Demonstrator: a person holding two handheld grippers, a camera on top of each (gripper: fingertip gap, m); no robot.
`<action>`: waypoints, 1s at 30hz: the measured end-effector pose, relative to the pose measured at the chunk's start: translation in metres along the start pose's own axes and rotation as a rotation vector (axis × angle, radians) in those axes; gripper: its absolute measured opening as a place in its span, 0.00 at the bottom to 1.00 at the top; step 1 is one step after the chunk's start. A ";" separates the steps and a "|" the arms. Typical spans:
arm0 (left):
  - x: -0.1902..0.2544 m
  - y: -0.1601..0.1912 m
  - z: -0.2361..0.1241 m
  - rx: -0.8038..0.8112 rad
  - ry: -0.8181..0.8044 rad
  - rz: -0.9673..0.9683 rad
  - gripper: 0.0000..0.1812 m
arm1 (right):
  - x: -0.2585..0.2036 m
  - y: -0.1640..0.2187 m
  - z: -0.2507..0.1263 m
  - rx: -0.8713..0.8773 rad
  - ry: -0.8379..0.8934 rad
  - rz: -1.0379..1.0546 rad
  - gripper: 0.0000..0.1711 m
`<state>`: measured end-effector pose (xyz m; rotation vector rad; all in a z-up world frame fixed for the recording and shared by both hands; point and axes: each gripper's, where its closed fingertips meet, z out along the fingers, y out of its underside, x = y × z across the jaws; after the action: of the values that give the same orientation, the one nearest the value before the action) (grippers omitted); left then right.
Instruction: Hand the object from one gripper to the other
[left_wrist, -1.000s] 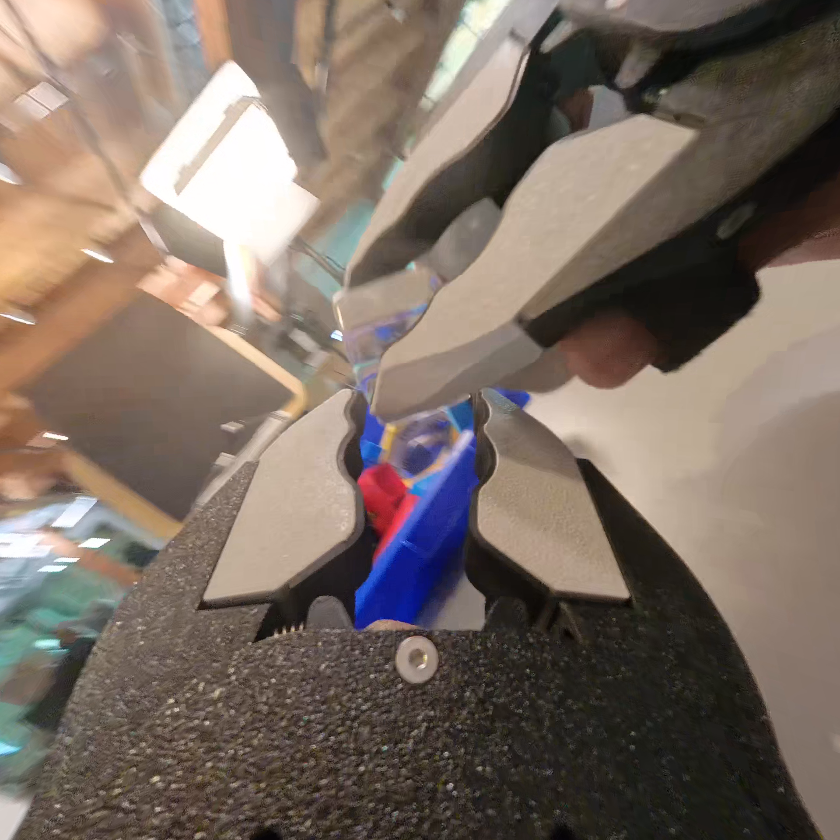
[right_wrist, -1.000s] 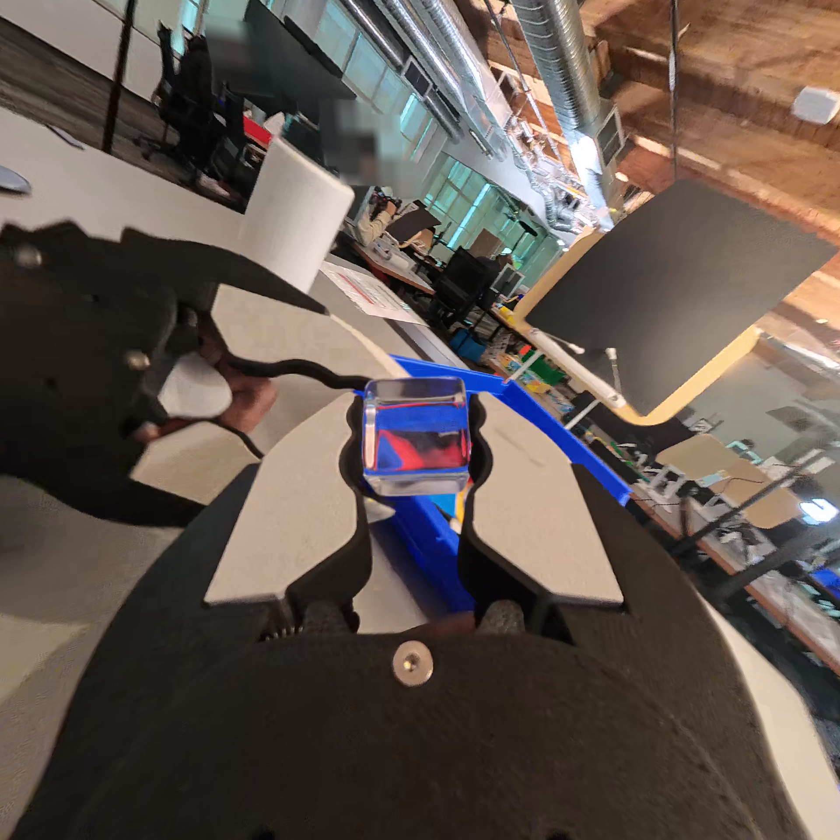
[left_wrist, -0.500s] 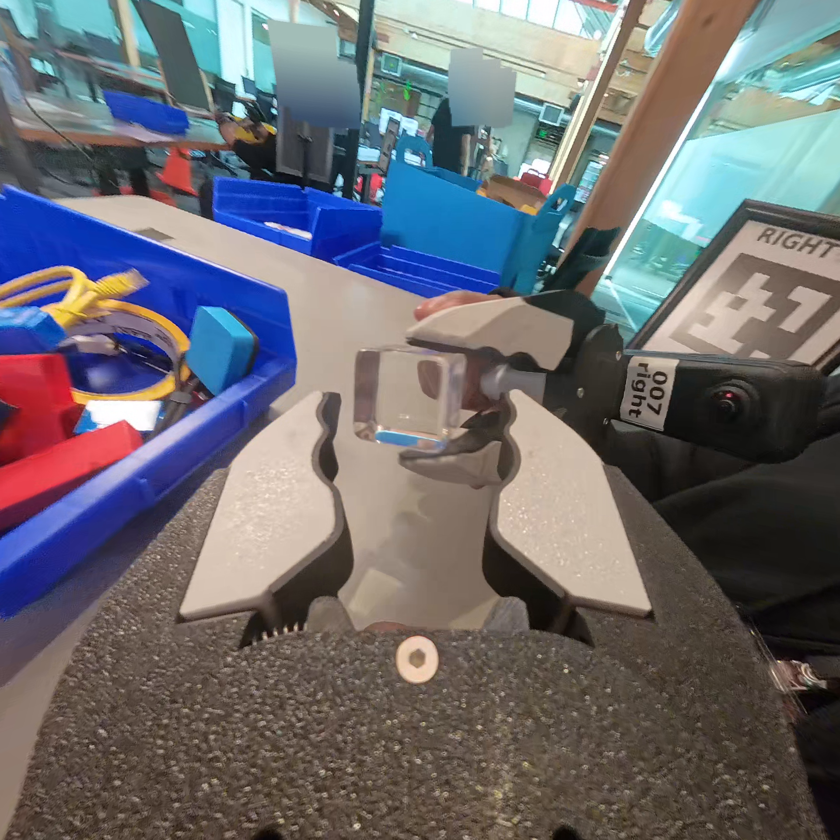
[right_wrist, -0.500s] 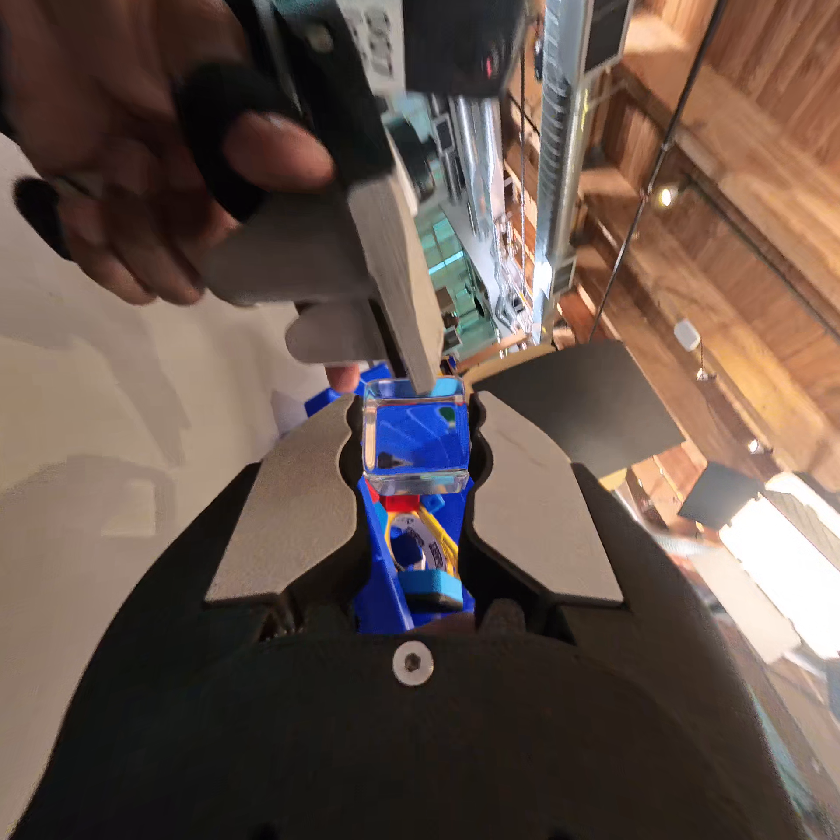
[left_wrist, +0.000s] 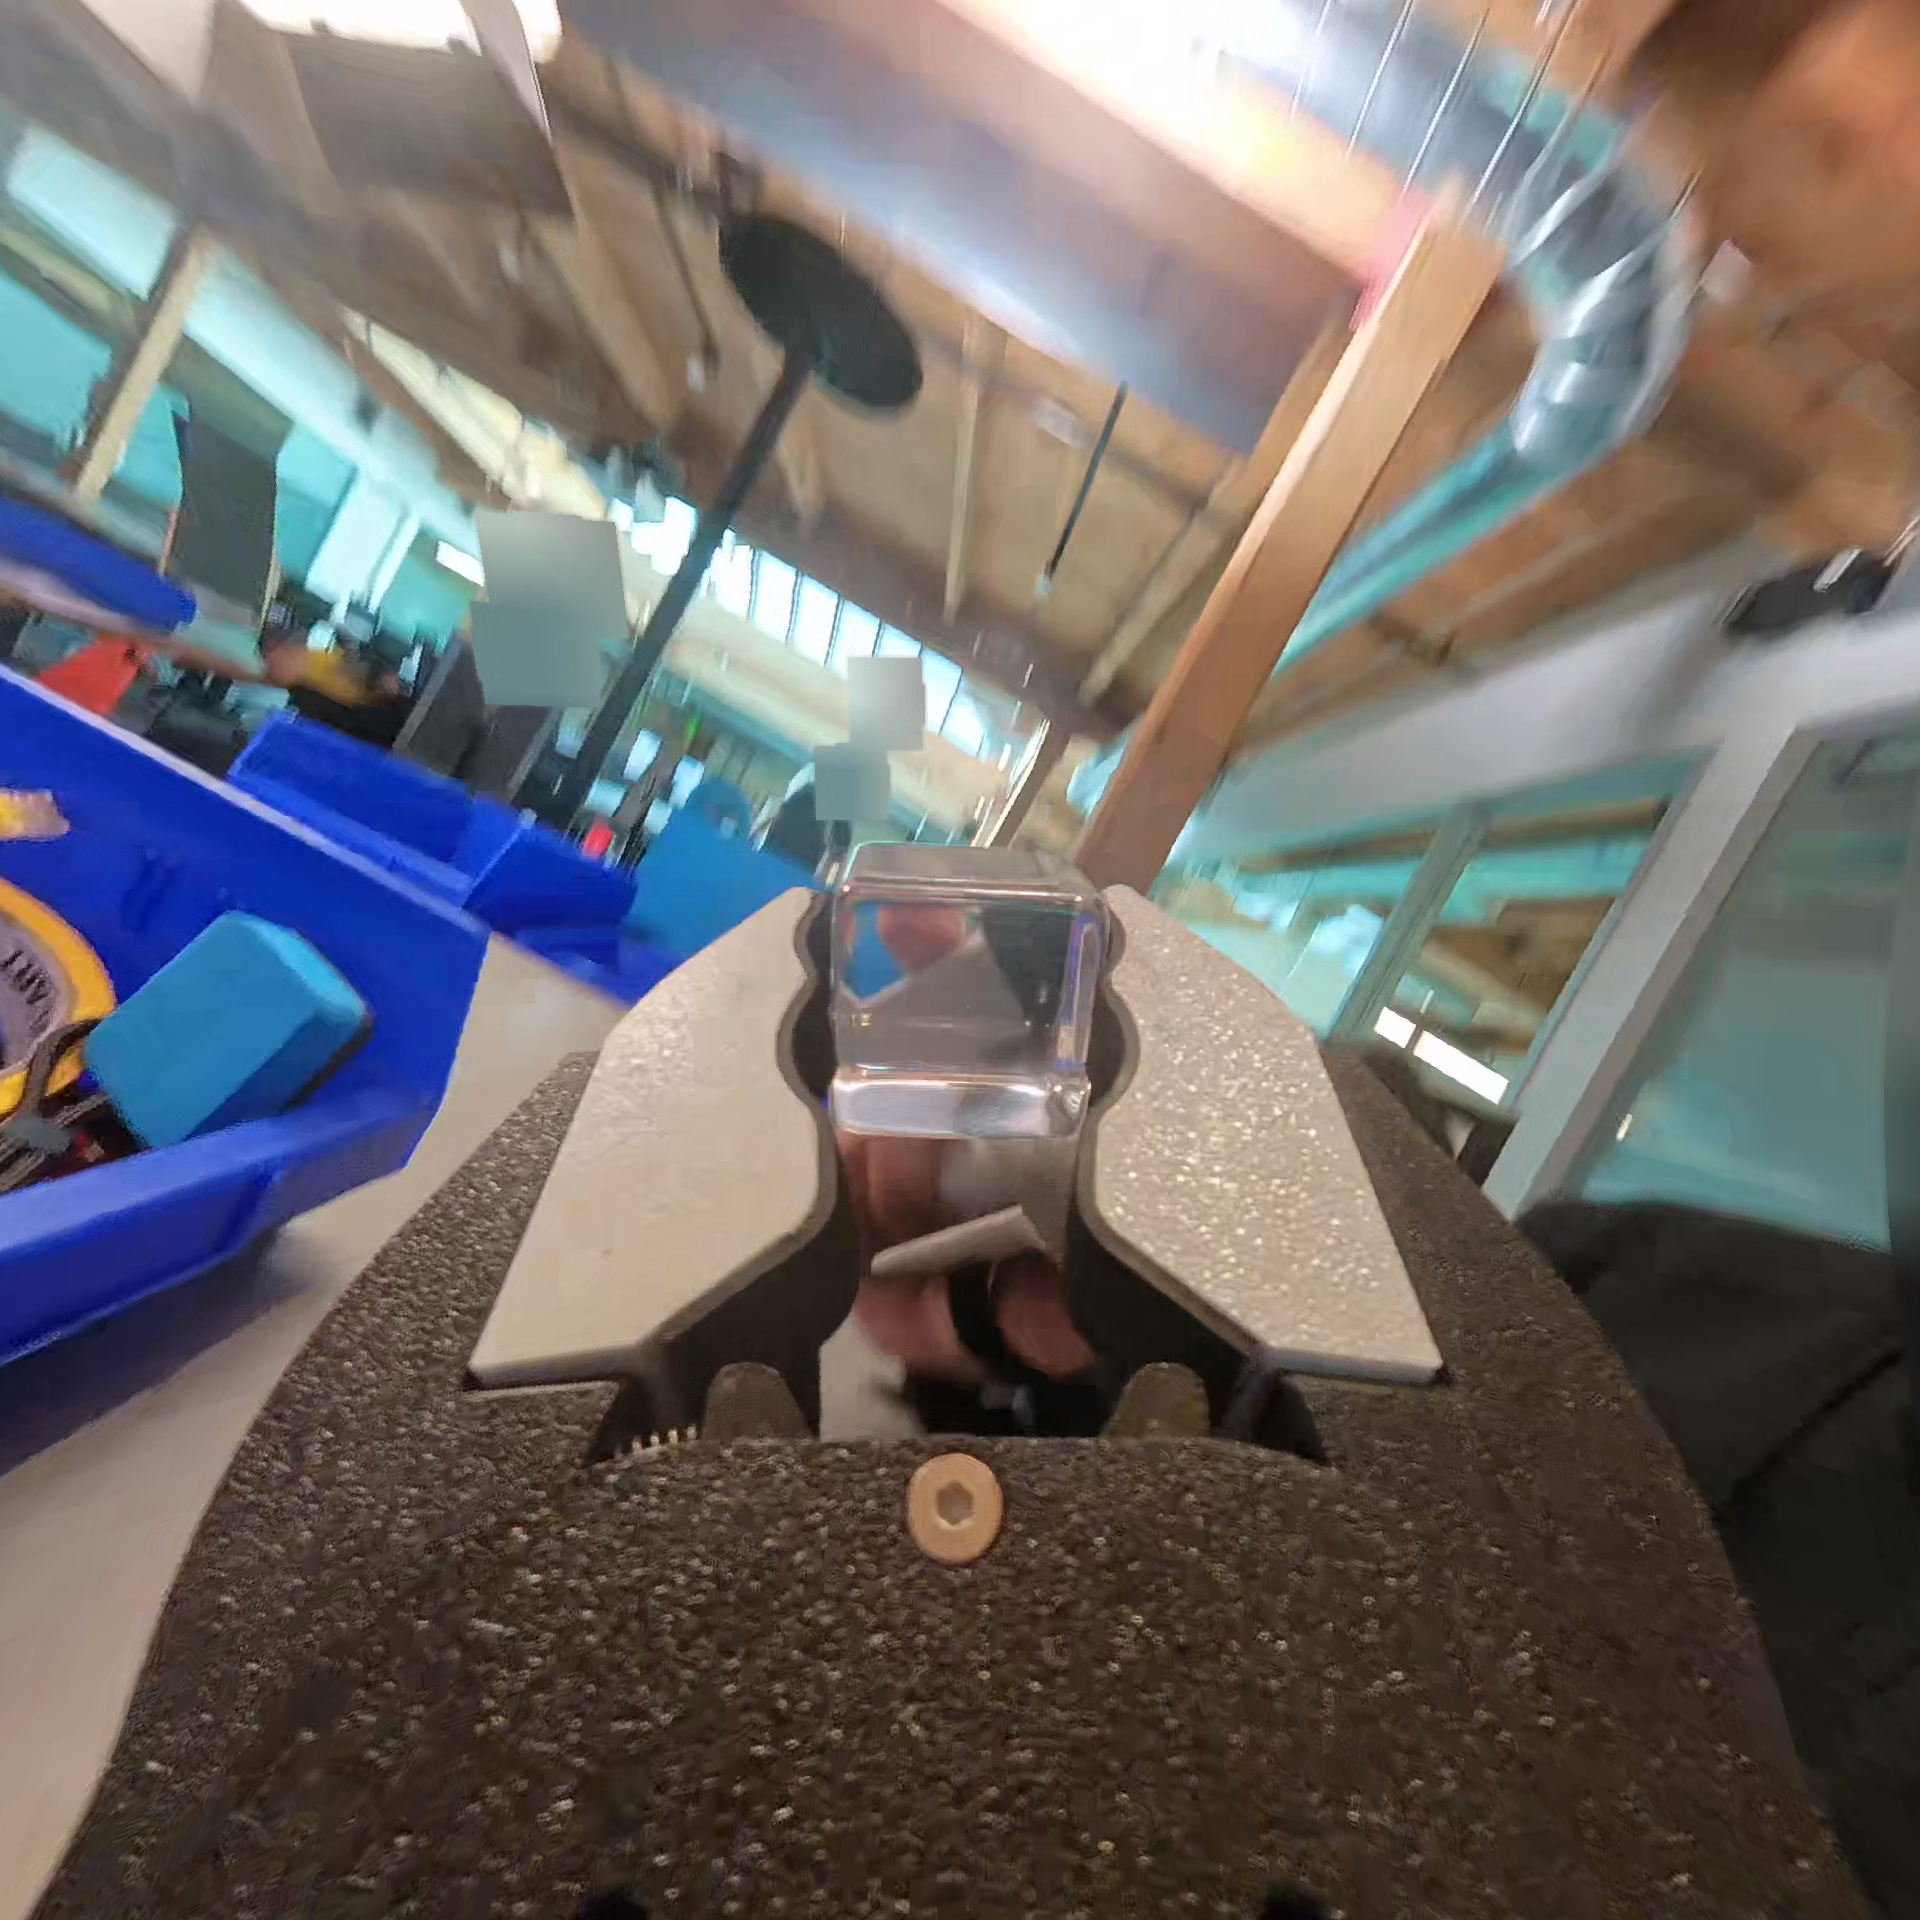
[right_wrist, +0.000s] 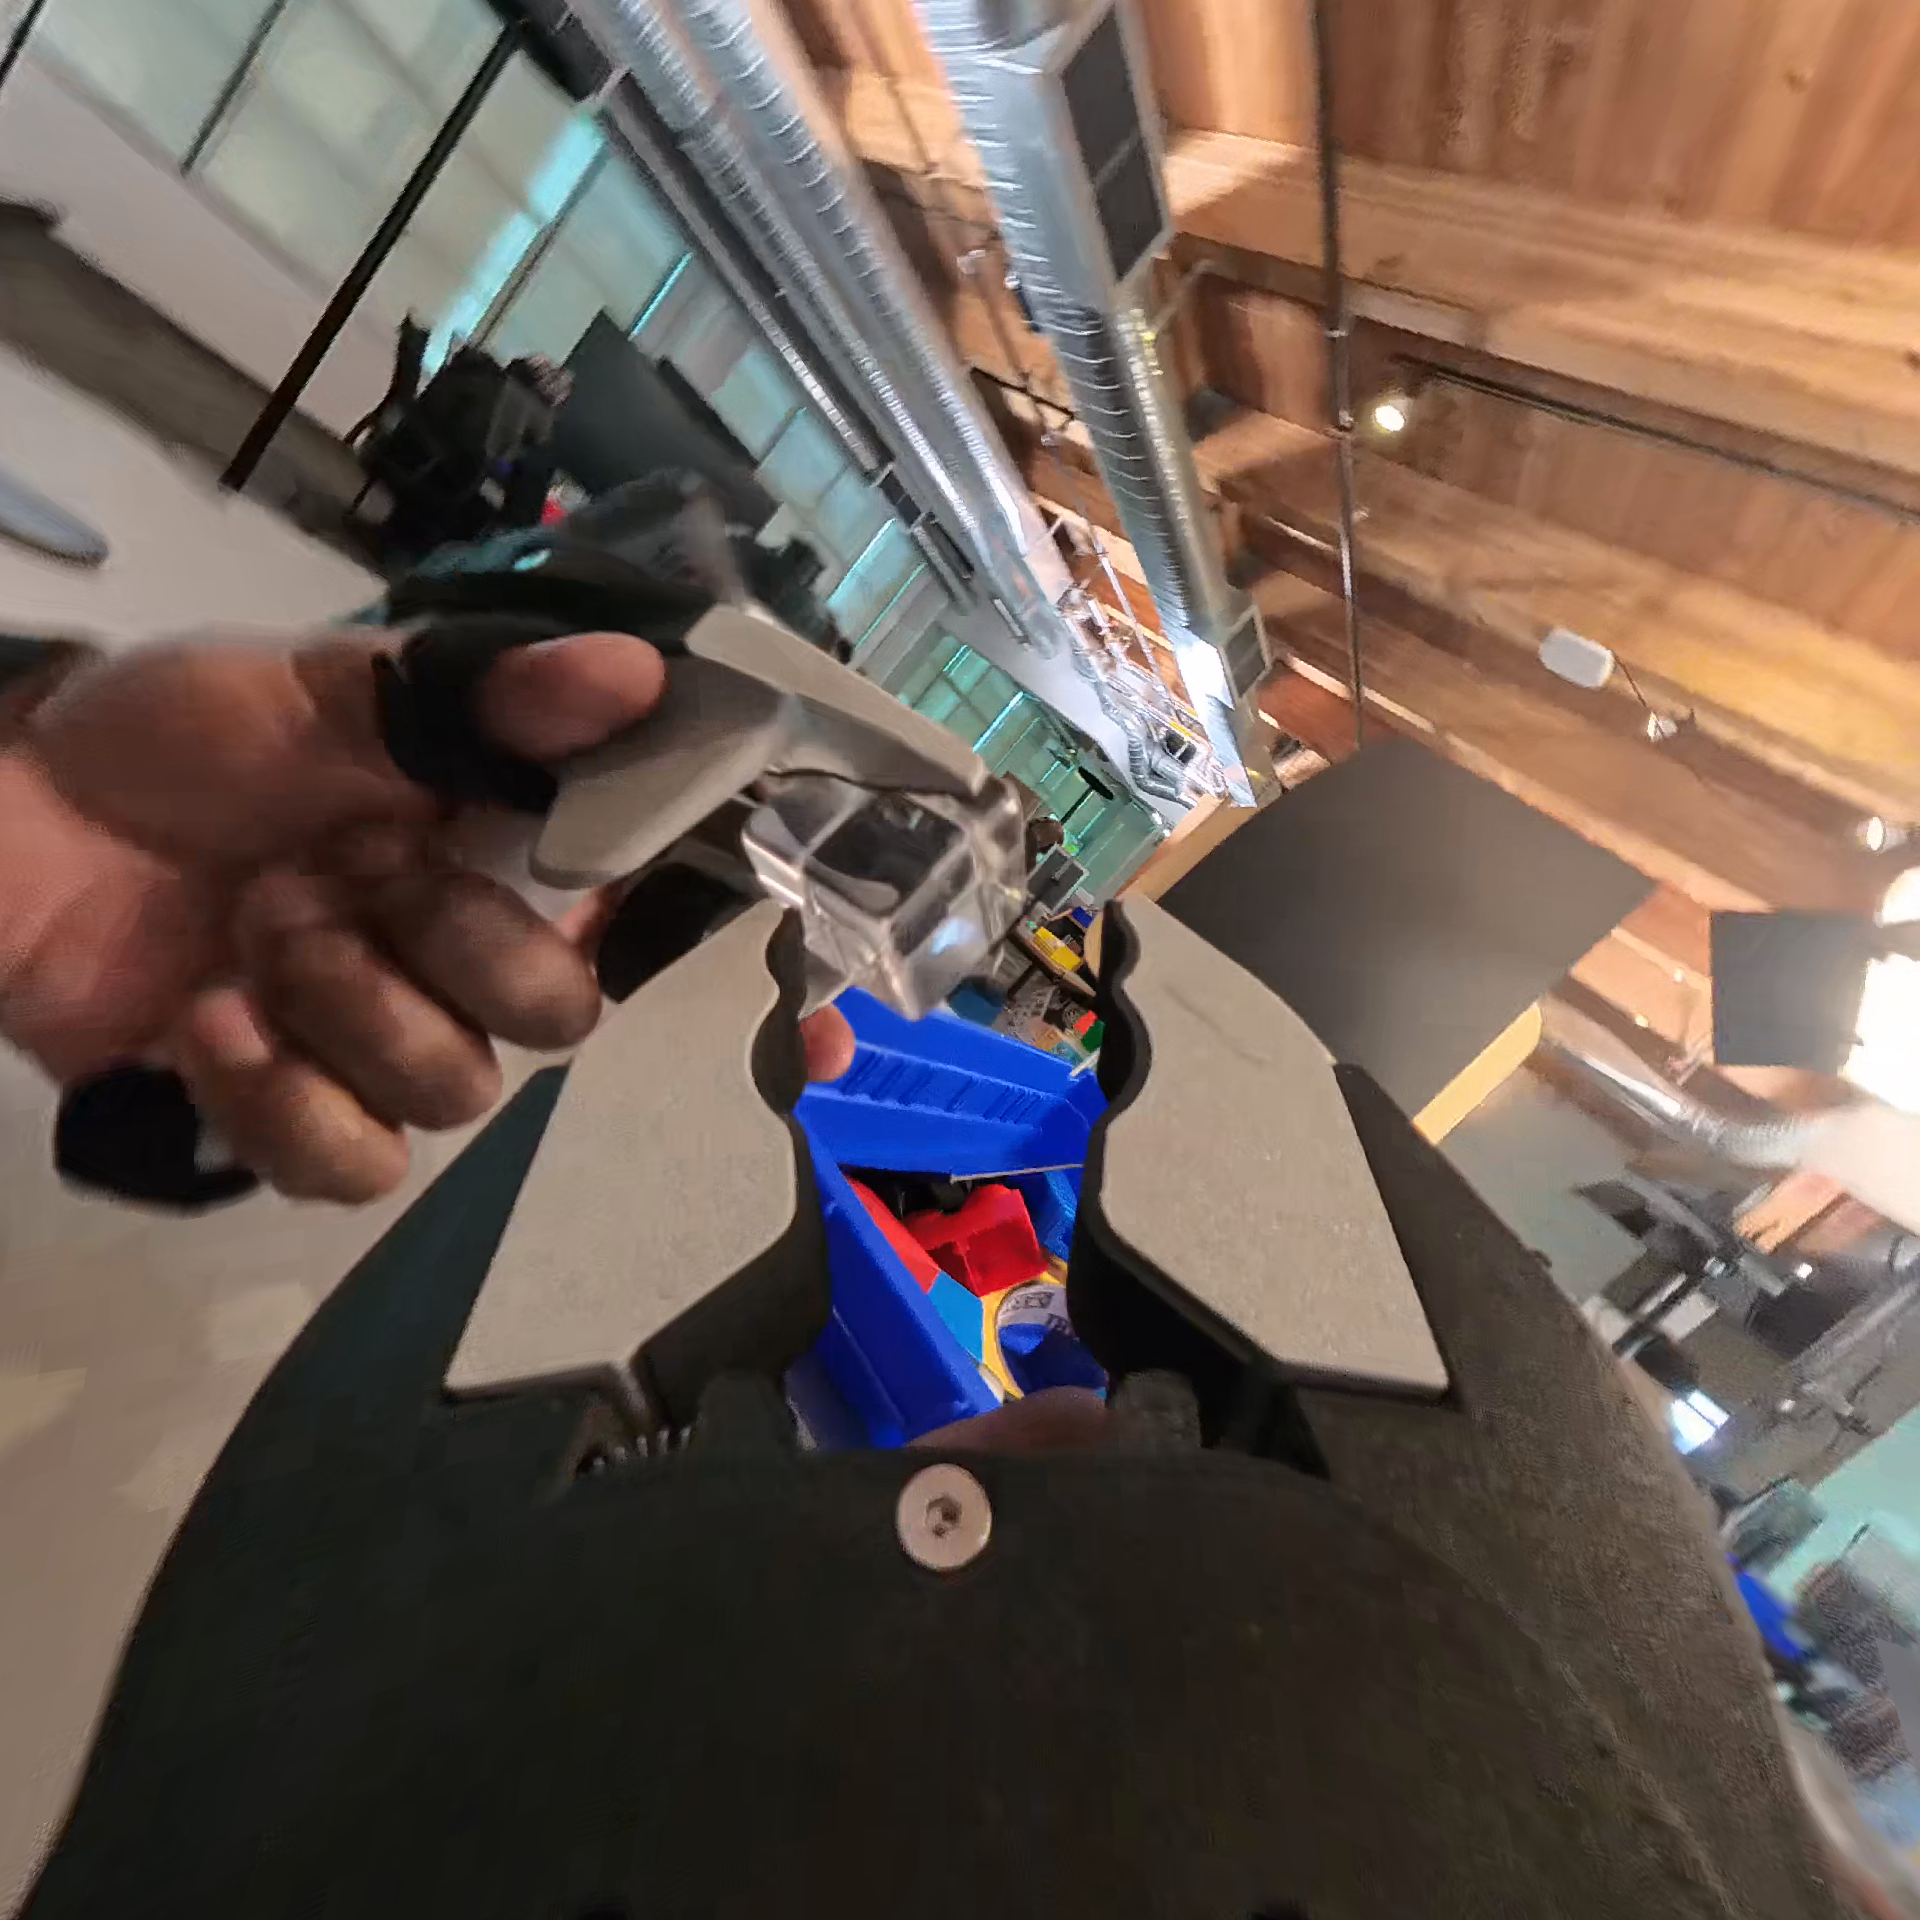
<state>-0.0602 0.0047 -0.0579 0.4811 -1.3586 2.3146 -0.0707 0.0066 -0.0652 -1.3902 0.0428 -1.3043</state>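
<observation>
A clear plastic cube (left_wrist: 961, 1008) sits clamped between the two grey fingers of my left gripper (left_wrist: 961, 935), held up in the air. In the right wrist view the same cube (right_wrist: 894, 894) shows at the tips of the left gripper's fingers (right_wrist: 727, 748), which a hand (right_wrist: 260, 883) holds from the left. My right gripper (right_wrist: 945, 935) is open and empty, its fingertips just below and beside the cube, not touching it as far as I can tell. In the left wrist view, part of the right gripper's finger (left_wrist: 956, 1242) and a hand show below the cube.
A blue bin (left_wrist: 208, 1216) with a light-blue block (left_wrist: 218, 1023) and a tape roll stands at the left on the grey table (left_wrist: 104, 1558). The right wrist view looks down on the bin (right_wrist: 935, 1091) with red blocks (right_wrist: 987, 1236). More blue bins stand behind. The grippers are tip to tip, or close to it.
The cube has passed from my right gripper to my left. The left fingers have shut on it, the right fingers have opened and drawn back a little below it.
</observation>
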 end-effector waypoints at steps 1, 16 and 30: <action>0.001 -0.010 -0.001 0.108 0.022 -0.046 0.26 | 0.002 -0.002 0.000 0.010 0.022 0.033 0.32; -0.008 -0.004 -0.002 0.434 -0.018 -0.189 0.26 | -0.014 0.003 0.010 -0.066 0.008 0.000 0.31; 0.002 0.001 0.001 0.348 -0.029 -0.126 0.26 | -0.015 0.004 0.016 -0.042 -0.003 0.004 0.27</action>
<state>-0.0625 0.0035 -0.0573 0.6868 -0.9076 2.4518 -0.0631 0.0255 -0.0727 -1.4271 0.0708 -1.3044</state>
